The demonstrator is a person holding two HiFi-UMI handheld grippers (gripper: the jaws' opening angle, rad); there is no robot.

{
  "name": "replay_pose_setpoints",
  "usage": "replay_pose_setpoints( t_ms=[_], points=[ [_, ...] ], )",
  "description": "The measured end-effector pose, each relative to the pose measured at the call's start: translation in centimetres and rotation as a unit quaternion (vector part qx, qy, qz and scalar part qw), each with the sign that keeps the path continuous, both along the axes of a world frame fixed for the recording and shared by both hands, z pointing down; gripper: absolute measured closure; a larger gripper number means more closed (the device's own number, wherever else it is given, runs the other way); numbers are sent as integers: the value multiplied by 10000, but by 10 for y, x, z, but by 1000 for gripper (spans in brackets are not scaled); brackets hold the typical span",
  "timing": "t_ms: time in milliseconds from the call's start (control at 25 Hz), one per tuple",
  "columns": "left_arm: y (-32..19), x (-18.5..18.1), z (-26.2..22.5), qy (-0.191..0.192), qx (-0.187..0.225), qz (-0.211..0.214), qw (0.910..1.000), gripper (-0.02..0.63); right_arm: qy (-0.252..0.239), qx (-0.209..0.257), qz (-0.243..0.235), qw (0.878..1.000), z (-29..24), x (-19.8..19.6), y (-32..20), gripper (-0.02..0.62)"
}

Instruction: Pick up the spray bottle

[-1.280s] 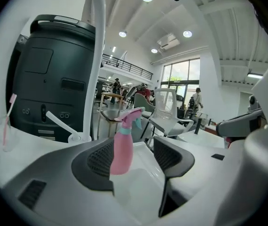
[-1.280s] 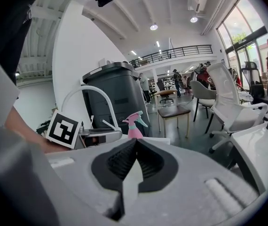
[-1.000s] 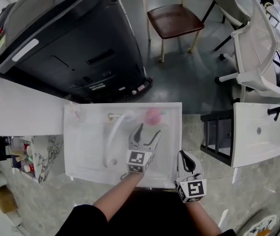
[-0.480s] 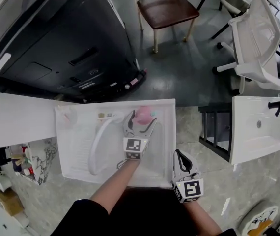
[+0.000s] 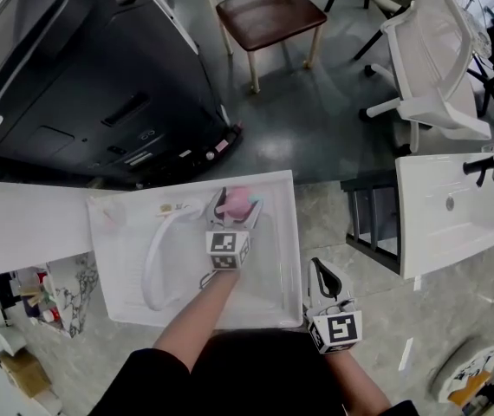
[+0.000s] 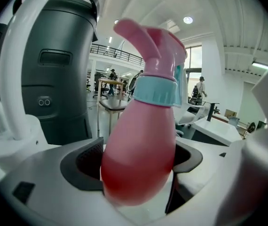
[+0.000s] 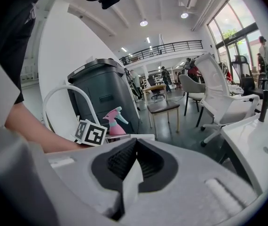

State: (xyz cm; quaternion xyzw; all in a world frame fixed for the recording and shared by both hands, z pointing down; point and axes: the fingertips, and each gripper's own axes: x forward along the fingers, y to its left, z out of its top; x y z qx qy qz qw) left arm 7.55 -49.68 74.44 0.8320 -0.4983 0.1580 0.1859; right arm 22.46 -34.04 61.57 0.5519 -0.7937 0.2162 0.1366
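The dark bin (image 5: 82,68) fills the upper left of the head view, standing beyond the far rim of the white basin (image 5: 117,271). A white office chair (image 5: 438,68) sits at the upper right, with a brown-seated chair (image 5: 269,16) between it and the bin. A second white sink (image 5: 455,224) with a black tap (image 5: 479,167) lies off to the right, well apart from the basin.

Inside the basin a white arched spout (image 5: 153,258) curves along the left half. The bottle (image 6: 141,140) stands upright in the far right part of the basin, near its far rim. It has a pink body, a teal collar and a pink spray head.

A bare forearm (image 5: 191,319) reaches over the near rim into the basin, carrying the left claw (image 5: 237,210). Its jaws have just been opening and stand wide, one on either side of the bottle's belly. The bottle fills the space between them, and no squeeze on it shows.

The right claw (image 5: 320,269) hovers just outside the basin's near right corner. In the right gripper view its two dark pads meet in a narrow V with nothing between them, and the bottle shows small beyond them next to the left claw's marker cube (image 7: 90,132).
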Motion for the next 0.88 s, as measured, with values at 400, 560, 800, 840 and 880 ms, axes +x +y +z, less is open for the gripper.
replay_pose_setpoints(
  t_ms=[400,560,800,840,880],
  points=[
    [53,5,-65,277,275,76,9992,199,63,283,181,9994,-22,5,28,597],
    [105,5,-98,226,423,258,9985,199,-12,472,157,9988,-40,-14,57,597],
    [218,-12,-127,254,424,464,9977,200,2,709,150,9974,-63,-42,123,597],
    [237,-18,-133,275,443,470,9975,199,35,725,139,9973,-66,-48,137,597],
    [255,-26,-140,321,453,448,9975,199,60,727,130,9972,-69,-54,150,597]
  ],
)
